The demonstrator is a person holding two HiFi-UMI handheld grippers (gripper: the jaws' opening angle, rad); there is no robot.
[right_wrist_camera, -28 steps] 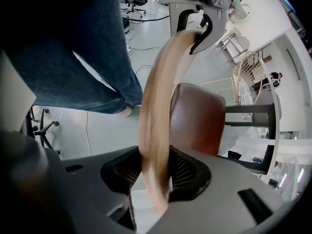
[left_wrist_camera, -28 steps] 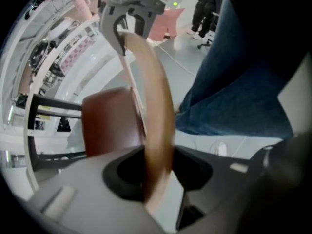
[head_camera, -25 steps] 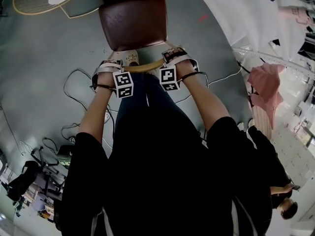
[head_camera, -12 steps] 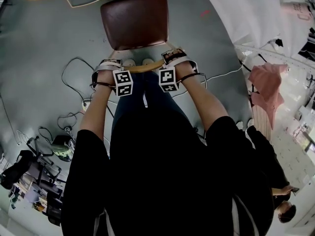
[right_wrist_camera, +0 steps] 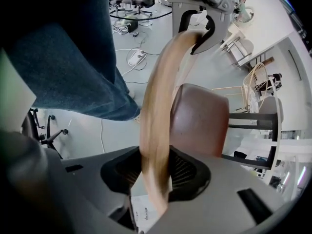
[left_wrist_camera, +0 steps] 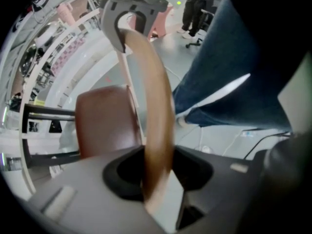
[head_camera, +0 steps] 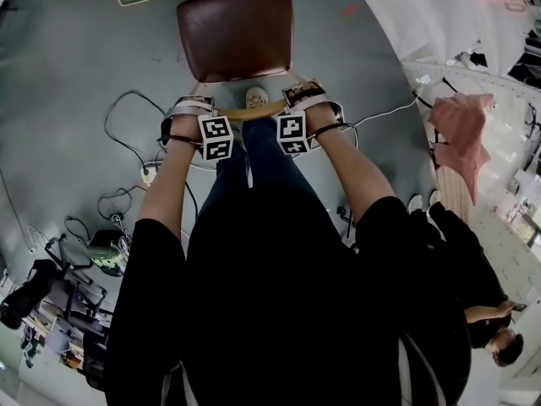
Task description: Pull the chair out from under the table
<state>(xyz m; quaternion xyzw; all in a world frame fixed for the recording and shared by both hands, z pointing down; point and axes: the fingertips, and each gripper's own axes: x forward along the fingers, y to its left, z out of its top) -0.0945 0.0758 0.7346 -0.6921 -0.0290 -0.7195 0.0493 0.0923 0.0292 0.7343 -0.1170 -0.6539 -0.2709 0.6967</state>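
Note:
The chair has a brown padded seat (head_camera: 235,34) and a curved wooden back rail (head_camera: 249,115). In the head view my left gripper (head_camera: 190,112) and right gripper (head_camera: 308,100) stand side by side, both pointing down and shut on that rail. The left gripper view shows the rail (left_wrist_camera: 156,106) running up out of my left gripper (left_wrist_camera: 156,174) to the right gripper (left_wrist_camera: 129,9). In the right gripper view the rail (right_wrist_camera: 158,111) passes between the pads of my right gripper (right_wrist_camera: 156,172), with the seat (right_wrist_camera: 200,118) beyond it. The table's dark frame (right_wrist_camera: 253,121) lies past the seat.
Cables and a power strip (head_camera: 148,176) lie on the grey floor left of the chair. A black office chair (head_camera: 51,286) stands lower left. A pink cloth (head_camera: 461,129) and a standing person (head_camera: 482,311) are at the right. The holder's shoe (head_camera: 256,98) is under the rail.
The chair has come back with both grippers, away from the table. The rug and white table edge at the top have slid out of view. Both grips stay the same.

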